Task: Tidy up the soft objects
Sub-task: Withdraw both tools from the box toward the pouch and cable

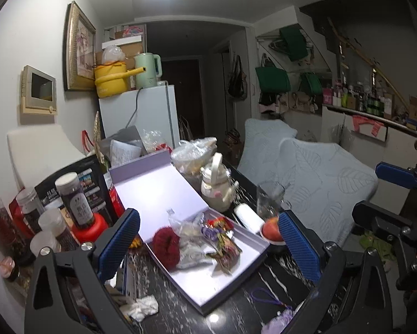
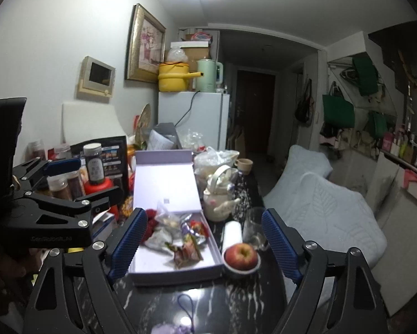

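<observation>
Nearest the lens in the left wrist view, at the bottom right of the frame, a purple fluffy charm (image 1: 278, 324) with a looped cord lies on the dark marbled table (image 1: 236, 292), outside the shallow lilac box (image 1: 208, 303) in the lower centre. It also shows at the bottom centre of the right wrist view (image 2: 170, 328). A crumpled white tissue (image 1: 143, 307) sits at the lower left, beside the box's near corner, also outside it. Inside the box lie a red scrunchie (image 1: 166, 246), a few snack packets (image 1: 225, 243) and a clear bag (image 1: 184, 229). Judging by this, the sorting looks partly done: some soft things are already gathered in the box, while the charm and perhaps the tissue are left to collect. An apple in a small bowl (image 2: 241, 256), a drinking glass (image 2: 253, 226) and a white roll (image 2: 232, 232) stand to the right of the box and seem no part of the job. The left gripper (image 1: 208, 247) hangs above the box with its blue pads spread wide, holding and touching nothing. The right gripper (image 2: 205, 243) is likewise spread wide and empty, framing the box and the apple from above.
</observation>
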`<state>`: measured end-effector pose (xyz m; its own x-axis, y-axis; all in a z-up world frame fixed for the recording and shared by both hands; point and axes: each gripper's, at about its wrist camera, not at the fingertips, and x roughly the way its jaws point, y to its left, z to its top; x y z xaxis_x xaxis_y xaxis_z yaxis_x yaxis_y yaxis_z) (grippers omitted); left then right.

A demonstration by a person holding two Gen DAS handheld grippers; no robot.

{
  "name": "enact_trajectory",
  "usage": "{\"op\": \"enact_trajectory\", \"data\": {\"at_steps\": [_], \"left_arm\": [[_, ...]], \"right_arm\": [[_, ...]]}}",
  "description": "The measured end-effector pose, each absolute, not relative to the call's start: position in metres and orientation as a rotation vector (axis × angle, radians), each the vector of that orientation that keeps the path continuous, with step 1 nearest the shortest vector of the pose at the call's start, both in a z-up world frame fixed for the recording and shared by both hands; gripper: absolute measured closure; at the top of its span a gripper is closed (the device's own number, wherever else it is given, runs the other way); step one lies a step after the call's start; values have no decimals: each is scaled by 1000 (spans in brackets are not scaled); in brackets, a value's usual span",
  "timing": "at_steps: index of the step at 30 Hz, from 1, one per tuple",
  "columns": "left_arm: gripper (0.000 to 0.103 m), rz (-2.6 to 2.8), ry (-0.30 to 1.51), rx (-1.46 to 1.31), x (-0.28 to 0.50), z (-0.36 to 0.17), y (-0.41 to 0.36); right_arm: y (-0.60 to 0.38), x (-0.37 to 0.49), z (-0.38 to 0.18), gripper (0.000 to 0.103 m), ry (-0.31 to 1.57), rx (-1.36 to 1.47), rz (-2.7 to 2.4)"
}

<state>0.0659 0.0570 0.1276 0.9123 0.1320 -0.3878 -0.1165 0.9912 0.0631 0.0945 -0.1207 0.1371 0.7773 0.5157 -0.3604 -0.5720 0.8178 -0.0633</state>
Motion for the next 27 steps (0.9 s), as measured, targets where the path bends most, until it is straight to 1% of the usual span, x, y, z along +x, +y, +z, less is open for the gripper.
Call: {"op": "enact_trajectory", "data": {"at_steps": [13,27], "left_arm": [[2,48,476,31,31,90,32],[2,-15,603,-27,28,30,24]], "right_arm": [[-148,44,95,17,381,-174,549],[-172,32,39,17,479,-130,521]]}}
